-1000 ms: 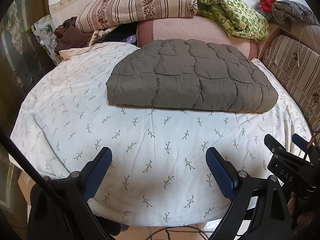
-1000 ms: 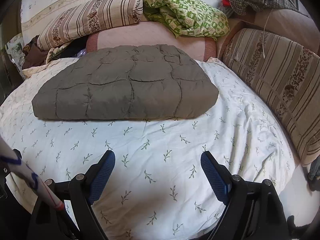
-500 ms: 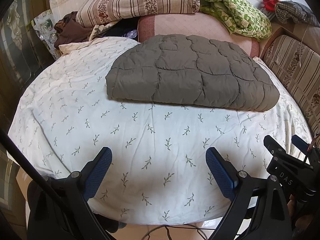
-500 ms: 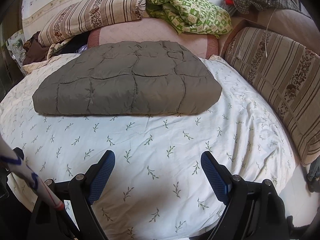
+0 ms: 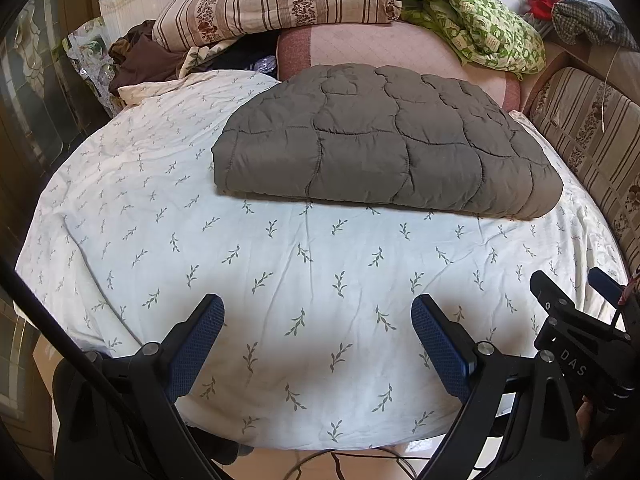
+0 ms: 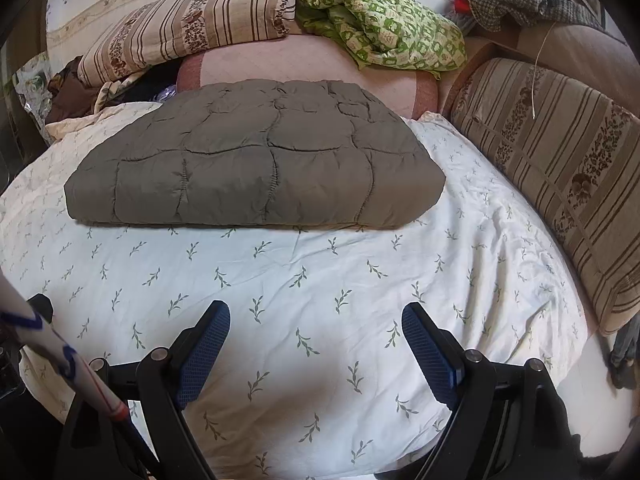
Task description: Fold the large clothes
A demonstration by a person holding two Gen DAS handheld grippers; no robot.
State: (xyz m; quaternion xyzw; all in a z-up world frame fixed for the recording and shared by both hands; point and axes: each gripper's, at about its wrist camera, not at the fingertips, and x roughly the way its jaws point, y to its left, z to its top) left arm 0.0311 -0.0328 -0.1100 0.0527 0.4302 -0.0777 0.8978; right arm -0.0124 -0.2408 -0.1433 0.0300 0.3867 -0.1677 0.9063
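A grey-brown quilted garment (image 5: 384, 144) lies folded into a thick flat rectangle on the far half of the bed; the right wrist view shows it too (image 6: 256, 168). My left gripper (image 5: 316, 312) hangs open over the near part of the white leaf-print sheet (image 5: 280, 264), with nothing between its blue pads. Beside it, my right gripper (image 6: 316, 320) is open as well, over the same sheet (image 6: 320, 280), well short of the garment's near edge. The right gripper's black frame (image 5: 576, 344) shows at the lower right of the left wrist view.
Striped pillows (image 5: 280, 0), a green patterned blanket (image 5: 472, 28) and a pink bolster (image 5: 380, 48) pile up at the bed's head. A striped cushion (image 6: 552, 176) lines the right side. Dark clothes (image 5: 140, 56) lie at the far left. Cables (image 5: 360, 460) run on the floor below the bed's edge.
Both views shifted slightly between the earlier frames, so the garment sits a little differently in the picture. Both grippers stay open and the garment has not moved on the bed.
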